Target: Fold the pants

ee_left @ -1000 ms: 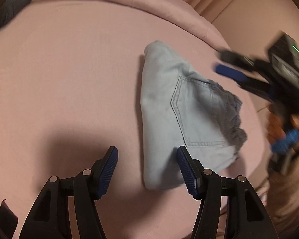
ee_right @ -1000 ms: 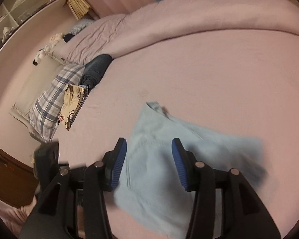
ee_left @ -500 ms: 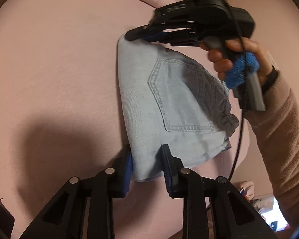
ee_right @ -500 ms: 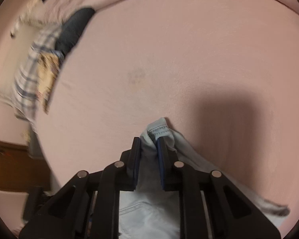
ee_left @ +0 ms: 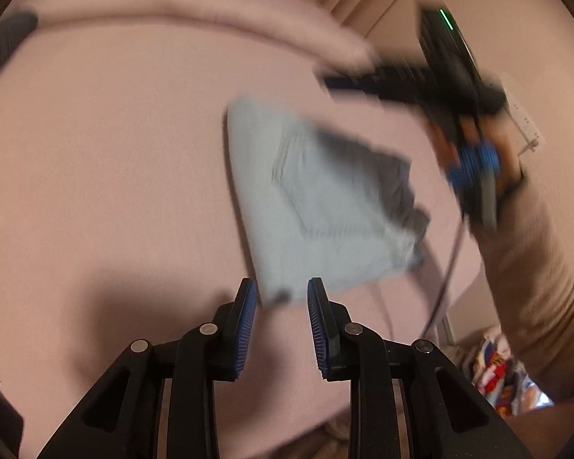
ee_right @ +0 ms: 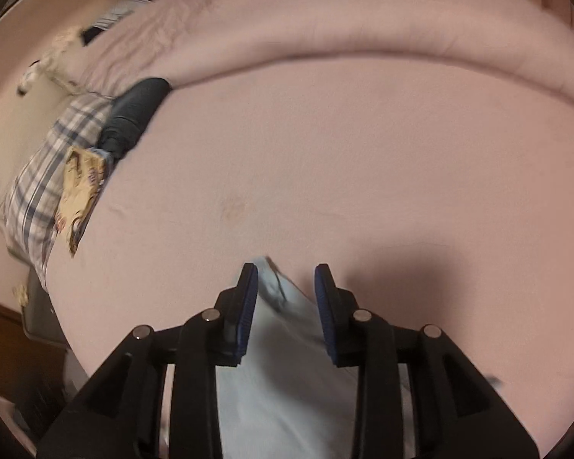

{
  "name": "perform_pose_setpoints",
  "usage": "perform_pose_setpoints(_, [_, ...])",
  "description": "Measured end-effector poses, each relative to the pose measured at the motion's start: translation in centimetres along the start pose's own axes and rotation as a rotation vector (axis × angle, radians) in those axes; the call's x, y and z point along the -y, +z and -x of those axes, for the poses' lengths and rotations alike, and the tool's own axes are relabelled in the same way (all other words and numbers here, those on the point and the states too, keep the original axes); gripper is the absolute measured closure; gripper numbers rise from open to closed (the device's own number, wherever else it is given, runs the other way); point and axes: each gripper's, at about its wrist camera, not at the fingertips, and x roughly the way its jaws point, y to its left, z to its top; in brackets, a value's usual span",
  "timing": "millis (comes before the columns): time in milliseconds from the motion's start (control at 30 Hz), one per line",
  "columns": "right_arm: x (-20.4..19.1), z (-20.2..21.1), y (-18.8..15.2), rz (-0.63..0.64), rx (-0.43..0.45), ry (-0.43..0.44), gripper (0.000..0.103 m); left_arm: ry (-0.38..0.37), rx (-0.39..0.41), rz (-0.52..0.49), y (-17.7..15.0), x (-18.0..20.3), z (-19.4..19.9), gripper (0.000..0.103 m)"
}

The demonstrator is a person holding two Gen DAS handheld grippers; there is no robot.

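The light blue folded pants [ee_left: 317, 206] lie on the pink bed [ee_left: 114, 176], back pocket up, blurred by motion. My left gripper [ee_left: 281, 306] is open, its blue pads just short of the pants' near corner, which sits between the tips. In the right wrist view the pants [ee_right: 287, 375] lie below my right gripper [ee_right: 286, 290], which is open with a corner of the cloth between its fingers, not clamped. The right gripper also shows in the left wrist view [ee_left: 421, 80], above the pants' far side.
A rolled pink duvet [ee_right: 363, 26] runs along the far side of the bed. A plaid pillow [ee_right: 46, 176], a dark garment [ee_right: 134, 111] and a patterned item [ee_right: 80, 187] lie at the left. Colourful packaging [ee_left: 501, 378] lies off the bed at the right.
Both grippers were shut on corners of the pants half a second ago; both have opened and drawn back. The pants now lie flat on the bed.
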Motion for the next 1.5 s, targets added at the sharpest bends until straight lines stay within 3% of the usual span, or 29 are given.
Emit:
perform_pose_setpoints(133, [-0.3, 3.7, -4.9, 0.111, 0.005, 0.023, 0.072, -0.004, 0.066, -0.067, 3.2, 1.7, -1.2, 0.078])
perform_pose_setpoints(200, [-0.2, 4.4, -8.0, 0.152, -0.005, -0.009, 0.072, 0.014, 0.042, -0.113, 4.3, 3.1, -3.7, 0.078])
perform_pose_setpoints(300, [0.4, 4.9, -12.7, 0.195, -0.047, -0.099, 0.076, 0.120, -0.017, -0.183, 5.1, 4.0, -7.5, 0.078])
perform_pose_setpoints(367, [1.4, 5.1, -15.9, 0.202, -0.072, -0.181, 0.080, 0.155, -0.076, -0.164, 4.9, 3.8, -9.7, 0.078])
perform_pose_setpoints(467, [2.7, 6.4, -19.0, 0.143, 0.039, -0.170, 0.080, 0.172, -0.082, -0.175, 4.7, 3.6, -10.2, 0.076])
perform_pose_setpoints(567, [3.7, 7.4, -18.9, 0.081, 0.064, -0.122, 0.077, 0.167, -0.082, -0.144, 4.9, 3.5, -8.5, 0.074])
perform_pose_setpoints(633, [4.3, 8.2, -18.6, -0.016, 0.083, -0.038, 0.060, 0.150, -0.032, -0.115, 4.4, 2.7, -6.0, 0.055])
perform_pose_setpoints(667, [5.1, 8.8, -18.6, -0.078, 0.109, 0.013, 0.055, 0.139, -0.015, -0.091, 4.1, 2.1, -4.9, 0.036])
perform_pose_setpoints(700, [6.2, 9.4, -18.8, -0.155, 0.144, 0.060, 0.047, 0.123, -0.002, -0.060, 4.1, 1.4, -4.2, 0.024])
perform_pose_setpoints(733, [7.4, 9.8, -19.0, -0.226, 0.169, 0.091, 0.039, 0.105, 0.008, -0.020, 4.0, 0.6, -3.5, 0.023])
perform_pose_setpoints(833, [10.8, 9.4, -19.8, -0.412, 0.199, 0.171, 0.035, 0.064, 0.007, 0.082, 3.6, -1.4, -3.0, 0.023])
perform_pose_setpoints(933, [12.8, 7.9, -20.6, -0.539, 0.171, 0.250, 0.034, 0.007, -0.016, 0.172, 3.5, -2.0, -4.3, 0.023])
perform_pose_setpoints(1167, [13.8, 5.9, -20.3, -0.605, 0.116, 0.277, 0.033, -0.099, -0.064, 0.272, 3.8, -2.7, -7.1, 0.023])
perform_pose_setpoints(1367, [13.5, 5.1, -19.9, -0.569, 0.044, 0.287, 0.033, -0.187, -0.052, 0.324, 4.1, -3.7, -7.8, 0.025])
perform_pose_setpoints(1500, [12.9, 4.0, -18.7, -0.541, 0.023, 0.284, 0.035, -0.124, -0.058, 0.321, 3.9, -4.1, -8.1, 0.069])
